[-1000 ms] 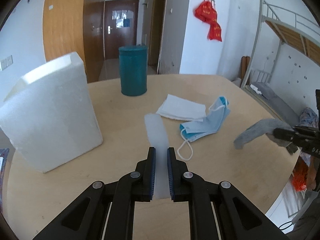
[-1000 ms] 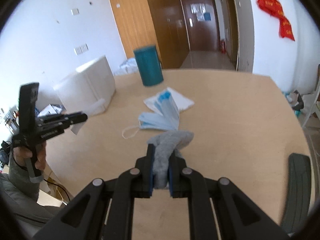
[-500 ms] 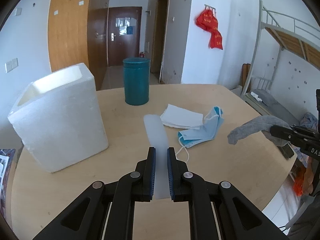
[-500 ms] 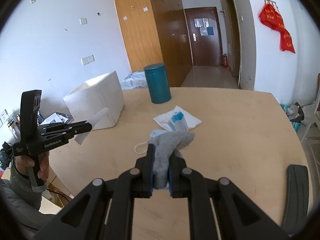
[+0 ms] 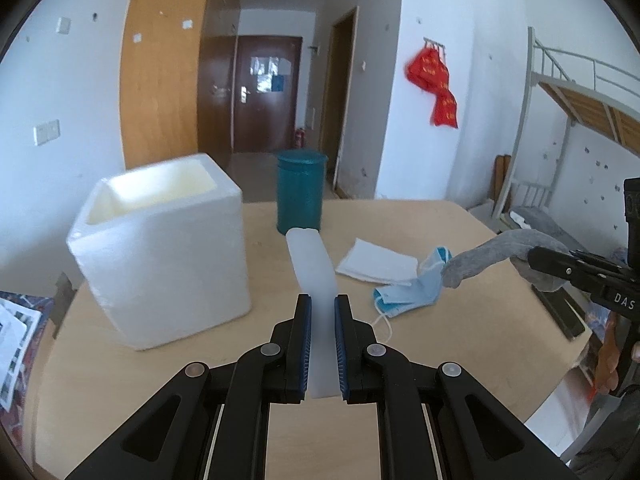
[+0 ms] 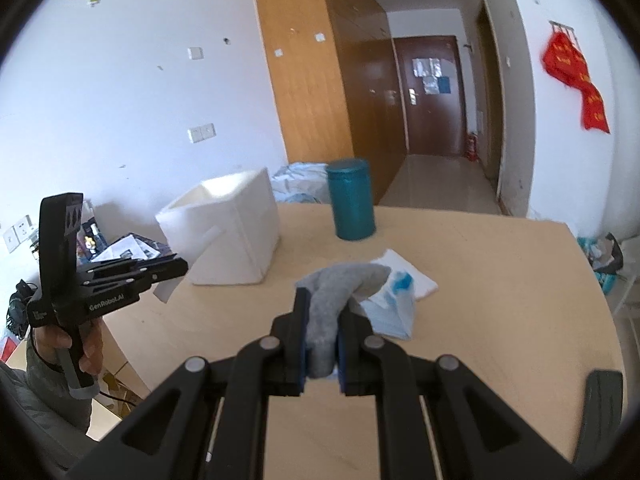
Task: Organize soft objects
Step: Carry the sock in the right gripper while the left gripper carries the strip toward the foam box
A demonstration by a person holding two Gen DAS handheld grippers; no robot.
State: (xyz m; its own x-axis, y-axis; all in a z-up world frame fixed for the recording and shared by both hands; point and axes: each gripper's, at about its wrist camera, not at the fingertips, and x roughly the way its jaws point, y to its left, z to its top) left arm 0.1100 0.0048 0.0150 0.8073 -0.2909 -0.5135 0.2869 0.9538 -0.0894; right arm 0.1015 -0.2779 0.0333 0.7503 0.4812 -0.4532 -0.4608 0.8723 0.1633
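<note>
While the left gripper [image 5: 322,344] pinches a translucent white strip [image 5: 312,268], the right gripper [image 6: 322,344] clamps a grey sock [image 6: 336,296] above the table [image 6: 500,280].

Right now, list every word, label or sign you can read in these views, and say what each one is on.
"GenRobot.AI": on the side of the left gripper, right wrist view.
"DAS": cut off at the frame edge, on the body of the right gripper, left wrist view.
Red hangings on the wall: gold characters, too blurred to read.
Papers on the far door: too small to read.
Printed sheets at the left edge: unreadable.
</note>
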